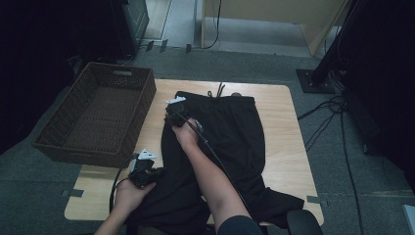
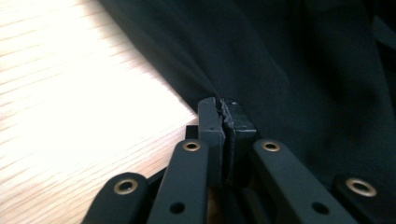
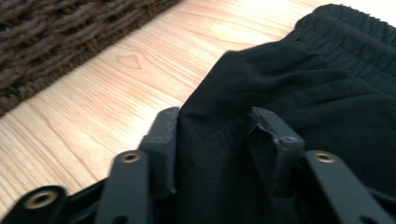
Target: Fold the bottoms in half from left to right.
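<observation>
Where the table's near edge meets our forearms in the high view, we hold the left gripper (image 1: 145, 172) low at the left margin of the black trousers (image 1: 230, 142), just over the wooden table (image 1: 281, 147). In the left gripper view its jaws stand pressed together with a thin fold of the trousers' (image 2: 289, 70) edge pinched between the pads, the pale table (image 2: 70, 116) bright to one side of them.

A little farther on, our right arm crosses over the cloth, and the right gripper (image 1: 175, 115) sits at the trousers' left edge near the waistband end. In the right gripper view its jaws stand partly apart with a raised bunch of the black fabric (image 3: 261, 93) between them; the left pad lies against the cloth's edge, while the right pad has fabric just beside it, and we cannot tell whether it presses. The gathered elastic waistband (image 3: 355, 32) shows beyond the jaws, lying on the table (image 3: 140, 74).

The trousers lie spread along the middle of the table, waistband at the far end with its drawstring (image 1: 218, 91) trailing off, legs running toward us and off the near edge.

Farther left, the brown woven basket (image 1: 63, 139) overhangs the table's far-left corner, apart from the trousers.
</observation>
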Demonstrator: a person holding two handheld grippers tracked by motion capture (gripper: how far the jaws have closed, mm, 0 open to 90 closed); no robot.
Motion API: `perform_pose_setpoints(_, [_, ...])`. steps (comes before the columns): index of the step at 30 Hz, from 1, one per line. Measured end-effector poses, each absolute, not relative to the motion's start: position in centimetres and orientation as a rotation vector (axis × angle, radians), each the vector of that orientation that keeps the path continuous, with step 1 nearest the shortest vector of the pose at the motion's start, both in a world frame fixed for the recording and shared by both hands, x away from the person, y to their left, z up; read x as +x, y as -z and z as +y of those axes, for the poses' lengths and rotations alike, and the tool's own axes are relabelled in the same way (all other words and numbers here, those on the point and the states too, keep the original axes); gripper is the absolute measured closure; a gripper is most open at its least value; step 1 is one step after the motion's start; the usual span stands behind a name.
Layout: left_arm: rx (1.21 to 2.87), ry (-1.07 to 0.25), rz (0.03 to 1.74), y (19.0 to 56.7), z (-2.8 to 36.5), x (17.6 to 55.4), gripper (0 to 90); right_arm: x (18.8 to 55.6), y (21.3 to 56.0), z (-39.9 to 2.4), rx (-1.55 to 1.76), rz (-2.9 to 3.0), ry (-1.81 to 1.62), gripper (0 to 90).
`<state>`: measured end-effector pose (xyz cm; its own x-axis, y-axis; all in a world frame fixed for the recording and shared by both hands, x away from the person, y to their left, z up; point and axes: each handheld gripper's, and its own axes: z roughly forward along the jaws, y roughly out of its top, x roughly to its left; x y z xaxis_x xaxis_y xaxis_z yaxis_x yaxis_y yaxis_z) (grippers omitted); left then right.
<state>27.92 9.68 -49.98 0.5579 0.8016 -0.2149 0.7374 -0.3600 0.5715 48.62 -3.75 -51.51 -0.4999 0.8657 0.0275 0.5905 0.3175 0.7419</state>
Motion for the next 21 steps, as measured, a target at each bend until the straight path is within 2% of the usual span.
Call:
perform_pose_setpoints(2, [2.164, -0.144, 1.247, 49.8, 10.0, 27.9, 89.2, 48.7, 51.5, -3.3, 1.287, 2.222, -1.008, 64.3])
perform_pose_setpoints(5, [2.131, -0.152, 1.251, 49.4, 10.5, 27.9, 89.8, 48.7, 51.3, -2.6, 1.278, 2.251, -1.02, 81.8])
perform_pose_setpoints(6, [2.116, -0.151, 1.239, 49.3, 10.6, 27.9, 89.9, 48.7, 51.3, -2.4, 1.269, 2.264, -1.024, 84.0])
perform_pose_setpoints(13, [2.016, -0.133, 1.153, 47.2, 9.8, 27.6, 89.9, 49.4, 48.9, -3.1, 1.316, 2.323, -1.121, 86.2])
perform_pose_setpoints(21, [2.006, -0.121, 0.966, 42.7, 3.9, 27.9, 90.0, 49.0, 42.3, -10.7, 1.28, 2.229, -1.293, 86.1])
